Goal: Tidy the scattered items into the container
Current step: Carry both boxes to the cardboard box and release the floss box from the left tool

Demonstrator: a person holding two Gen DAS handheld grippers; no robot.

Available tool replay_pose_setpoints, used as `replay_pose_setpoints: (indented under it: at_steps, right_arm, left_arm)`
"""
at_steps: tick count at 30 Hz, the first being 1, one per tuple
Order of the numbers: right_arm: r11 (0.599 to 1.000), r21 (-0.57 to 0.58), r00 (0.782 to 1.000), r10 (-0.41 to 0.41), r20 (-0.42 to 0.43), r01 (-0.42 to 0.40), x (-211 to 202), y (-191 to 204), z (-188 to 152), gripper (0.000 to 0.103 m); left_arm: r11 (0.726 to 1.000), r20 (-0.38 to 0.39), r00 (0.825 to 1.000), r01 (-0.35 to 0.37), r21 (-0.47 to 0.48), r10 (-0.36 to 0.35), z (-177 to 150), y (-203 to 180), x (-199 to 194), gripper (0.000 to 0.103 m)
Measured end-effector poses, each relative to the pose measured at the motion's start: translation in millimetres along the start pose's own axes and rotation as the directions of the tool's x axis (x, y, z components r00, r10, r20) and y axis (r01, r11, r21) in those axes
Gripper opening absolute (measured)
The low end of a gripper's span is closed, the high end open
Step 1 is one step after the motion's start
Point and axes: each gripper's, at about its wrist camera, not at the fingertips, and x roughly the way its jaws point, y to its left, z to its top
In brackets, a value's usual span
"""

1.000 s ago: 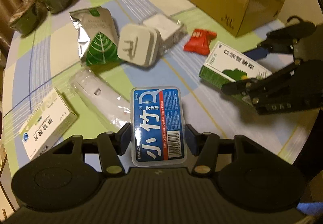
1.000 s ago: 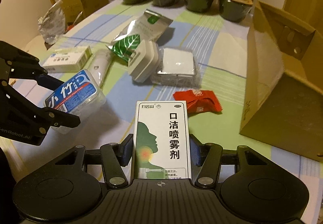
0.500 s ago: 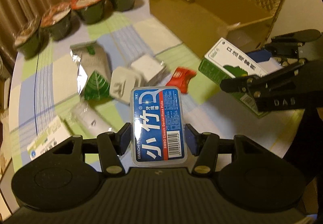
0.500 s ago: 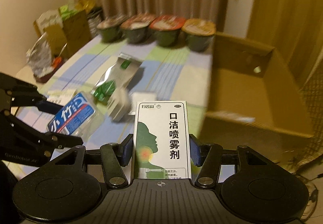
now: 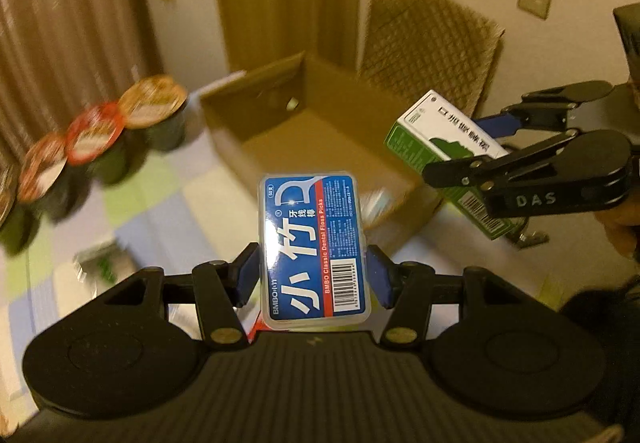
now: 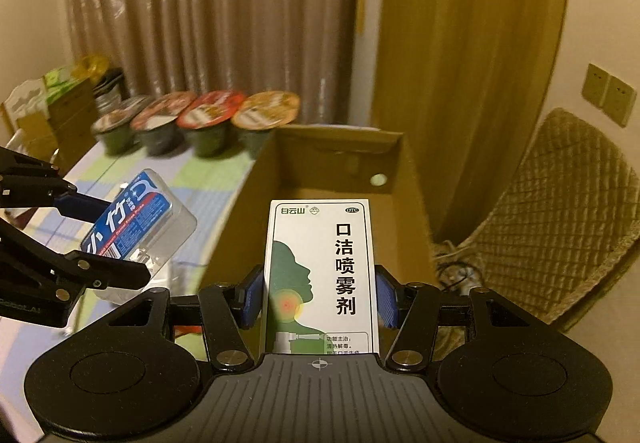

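The left gripper (image 5: 313, 275) pinches a blue dental floss pick case (image 5: 314, 243) between its blue pads, label facing the camera; the case's lower edge is hidden behind the gripper body. The right gripper (image 6: 320, 293) clamps a white and green throat spray box (image 6: 322, 275) by its long sides; the box's bottom end is cut off by the gripper body.

Landmark: the open cardboard box (image 6: 340, 163), standing on the checked tablecloth (image 6: 208, 179). Both held items hang in the air on the near side of the cardboard box, the floss case to its left and lower, the spray box directly before its opening. In the left wrist view the spray box sits at the cardboard box's right near corner, partly covered by the right gripper's fingers.

The inside of the cardboard box shows a bare floor and a round hole in the far wall; its near wall is blurred.

Left of the cardboard box, four instant noodle bowls (image 6: 200, 123) stand in a row, smeared by motion blur. A foil packet (image 5: 102, 263) on the cloth farther left is too blurred to identify. Right of the cardboard box stands a quilted chair (image 6: 560, 211), partly cut off.
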Motion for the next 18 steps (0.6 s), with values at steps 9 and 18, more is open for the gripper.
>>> replay_pose_setpoints:
  at_steps: [9, 18]
  right_arm:
    - [1.000, 0.022, 1.000, -0.011, 0.005, 0.011, 21, -32, 7, 0.058]
    - [0.999, 0.044, 1.000, -0.015, 0.003, 0.015, 35, -48, 8, 0.058]
  left_arm:
    - [1.000, 0.025, 0.999, 0.030, 0.005, -0.030, 44, -13, 39, 0.052]
    - [0.999, 0.019, 0.999, 0.040, -0.005, -0.040, 53, -19, 71, 0.052]
